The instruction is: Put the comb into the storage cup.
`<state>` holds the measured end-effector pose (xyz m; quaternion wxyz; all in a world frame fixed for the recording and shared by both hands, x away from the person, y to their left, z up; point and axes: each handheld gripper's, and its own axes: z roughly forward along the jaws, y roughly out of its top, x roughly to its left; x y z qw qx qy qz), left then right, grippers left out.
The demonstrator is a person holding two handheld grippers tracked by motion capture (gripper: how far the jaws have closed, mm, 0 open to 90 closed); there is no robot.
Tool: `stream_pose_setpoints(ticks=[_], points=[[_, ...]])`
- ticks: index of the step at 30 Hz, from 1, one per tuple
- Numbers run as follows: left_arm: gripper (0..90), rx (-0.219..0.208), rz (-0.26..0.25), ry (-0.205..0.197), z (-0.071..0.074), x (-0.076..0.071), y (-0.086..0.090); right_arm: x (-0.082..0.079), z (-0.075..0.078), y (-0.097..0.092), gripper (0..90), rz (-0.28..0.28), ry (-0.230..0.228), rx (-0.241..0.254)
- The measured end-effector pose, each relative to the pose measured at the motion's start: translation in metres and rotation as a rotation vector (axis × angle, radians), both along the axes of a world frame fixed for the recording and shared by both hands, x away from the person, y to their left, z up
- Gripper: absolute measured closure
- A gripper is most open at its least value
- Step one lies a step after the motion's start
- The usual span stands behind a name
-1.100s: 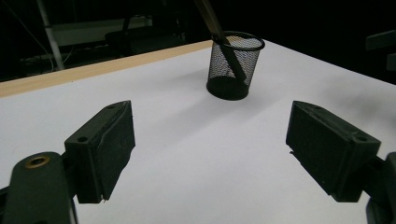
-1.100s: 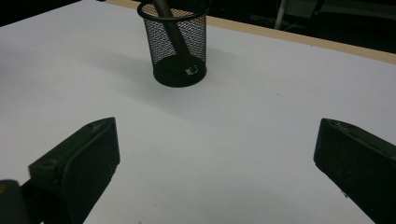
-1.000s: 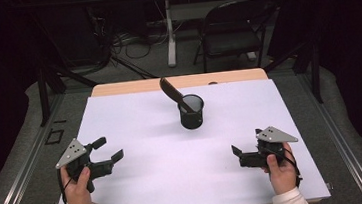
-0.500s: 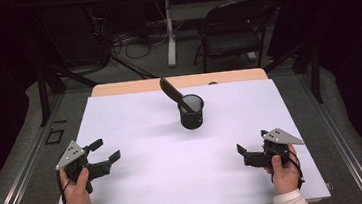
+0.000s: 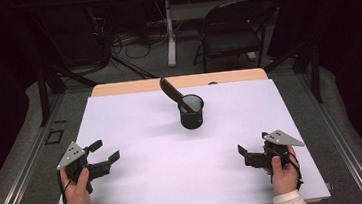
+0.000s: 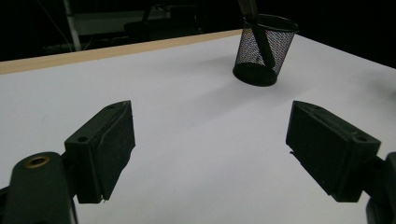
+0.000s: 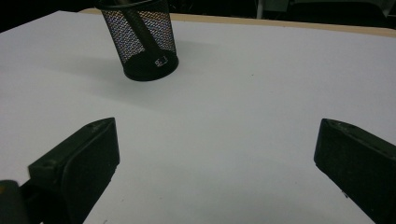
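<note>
A white-covered rectangular table (image 5: 142,186) lies under both grippers. Ahead of them, between their lines of reach and well apart from each, stands a black wire-mesh cup (image 5: 191,112) holding a dark leaning tool (image 5: 172,90). The left gripper (image 5: 104,152) and right gripper (image 5: 241,155) are both spread and empty. Approach low, and steady the cup before pulling the tool.
</note>
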<state>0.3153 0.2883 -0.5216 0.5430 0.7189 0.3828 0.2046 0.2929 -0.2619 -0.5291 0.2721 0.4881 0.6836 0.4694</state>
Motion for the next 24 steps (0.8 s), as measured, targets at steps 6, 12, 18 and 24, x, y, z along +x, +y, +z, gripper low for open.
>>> stream_pose_setpoints(ticks=[6, 12, 18, 24], points=[[15.9, 0.001, 0.004, 0.001, -0.0012, 0.0009, 0.0004, 0.0021, -0.0039, -0.0025, 0.1, -0.005, 0.017, -0.004], [15.8, 0.008, 0.001, 0.007, -0.0028, 0.0014, -0.0004, 0.0035, -0.0066, -0.0045, 0.1, -0.015, 0.022, -0.003], [15.8, 0.012, -0.004, 0.013, -0.0039, 0.0018, -0.0014, 0.0044, -0.0082, -0.0059, 0.1, -0.021, 0.025, -0.006], [15.9, 0.016, -0.01, 0.015, -0.0051, 0.0026, -0.0027, 0.0052, -0.0095, -0.0066, 0.1, -0.025, 0.028, -0.006]])
